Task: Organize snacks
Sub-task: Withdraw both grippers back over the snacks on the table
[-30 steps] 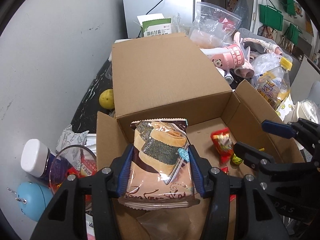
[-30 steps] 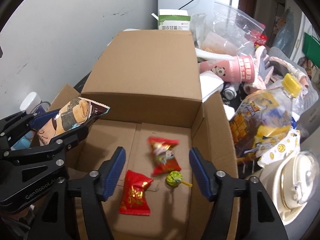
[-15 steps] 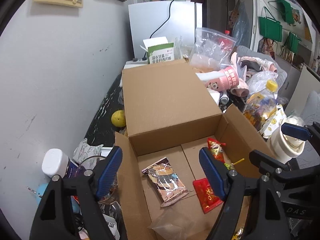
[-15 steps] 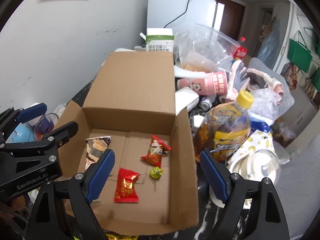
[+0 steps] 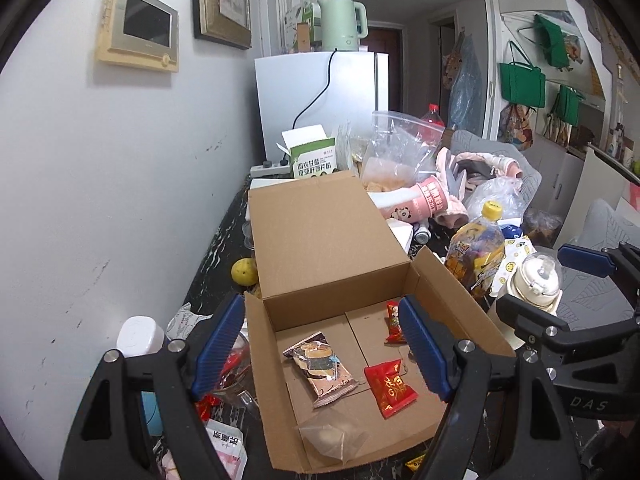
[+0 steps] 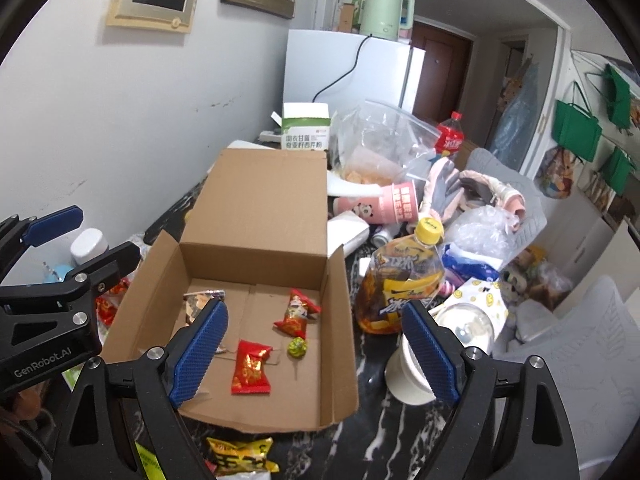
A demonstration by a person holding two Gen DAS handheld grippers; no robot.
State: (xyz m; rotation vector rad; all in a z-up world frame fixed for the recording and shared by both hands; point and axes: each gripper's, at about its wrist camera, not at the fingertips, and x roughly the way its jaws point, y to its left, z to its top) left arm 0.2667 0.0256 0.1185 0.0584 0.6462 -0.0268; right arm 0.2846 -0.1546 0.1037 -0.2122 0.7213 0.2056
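An open cardboard box (image 5: 332, 304) stands on the dark marbled table. On its floor lie a seaweed snack pack (image 5: 320, 368), a red packet (image 5: 390, 388), a red candy (image 5: 394, 322) and a clear bag (image 5: 332, 436). My left gripper (image 5: 320, 302) hovers open above the box's near left, nothing between its fingers. In the right wrist view the box (image 6: 256, 260) also holds a green lollipop (image 6: 298, 347). My right gripper (image 6: 314, 310) hangs open and empty over the box's near right. A yellow snack bag (image 6: 240, 456) lies in front of the box.
Right of the box stand a tea bottle (image 6: 400, 280) and a white cup (image 6: 408, 376). Behind it lie a pink cup (image 5: 424, 200), a zip bag (image 5: 396, 152) and a green-white carton (image 5: 312, 160). A white-capped jar (image 5: 140, 336) and a lemon (image 5: 244, 271) sit left, by the wall.
The left gripper opened and let go of the seaweed snack pack, which now lies in the box. Both grippers rose and drew back; the right gripper's jaws widened.
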